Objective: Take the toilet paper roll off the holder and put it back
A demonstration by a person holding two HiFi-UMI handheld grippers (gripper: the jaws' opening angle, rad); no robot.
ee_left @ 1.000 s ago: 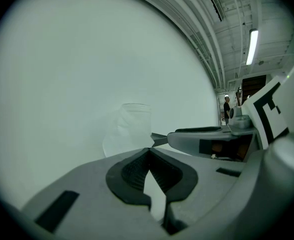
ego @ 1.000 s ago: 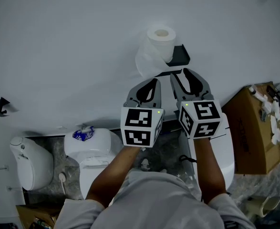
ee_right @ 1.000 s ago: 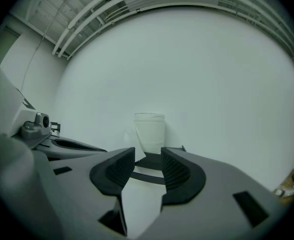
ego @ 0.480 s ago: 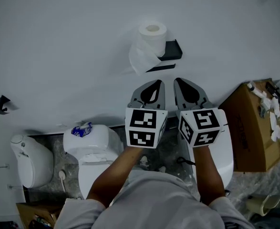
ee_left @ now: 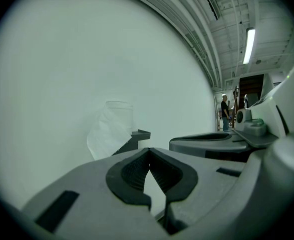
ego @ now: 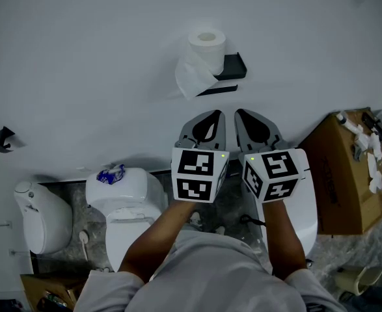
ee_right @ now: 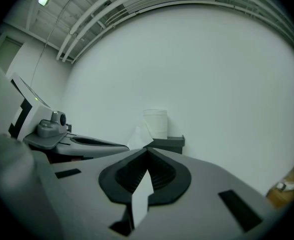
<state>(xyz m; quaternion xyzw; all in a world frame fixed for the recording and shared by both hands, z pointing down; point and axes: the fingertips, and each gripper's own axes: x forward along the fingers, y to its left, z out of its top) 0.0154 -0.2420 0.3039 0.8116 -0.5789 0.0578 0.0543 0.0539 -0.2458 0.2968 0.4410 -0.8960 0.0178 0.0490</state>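
A white toilet paper roll (ego: 207, 46) stands upright on a black wall holder (ego: 233, 66), with a loose sheet (ego: 189, 78) hanging to its left. Both grippers are held side by side below it, clear of the roll and the holder. My left gripper (ego: 215, 112) is shut with nothing in it, and so is my right gripper (ego: 239, 112). The left gripper view shows the roll (ee_left: 118, 116) and the holder (ee_left: 139, 134) ahead, beyond the closed left gripper (ee_left: 148, 150). In the right gripper view the roll (ee_right: 155, 123) sits on the holder (ee_right: 170, 143) past the closed right gripper (ee_right: 148, 149).
A white toilet (ego: 127, 208) with a blue item (ego: 112, 174) on its tank is at lower left, with another white fixture (ego: 41, 221) further left. A cardboard box (ego: 343, 174) stands at right. A small black hook (ego: 1, 138) is on the wall. A person (ee_left: 225, 112) stands far off.
Both grippers have drawn back from the holder, away from the roll. The right gripper's jaws have shut empty. The roll stays on the holder.
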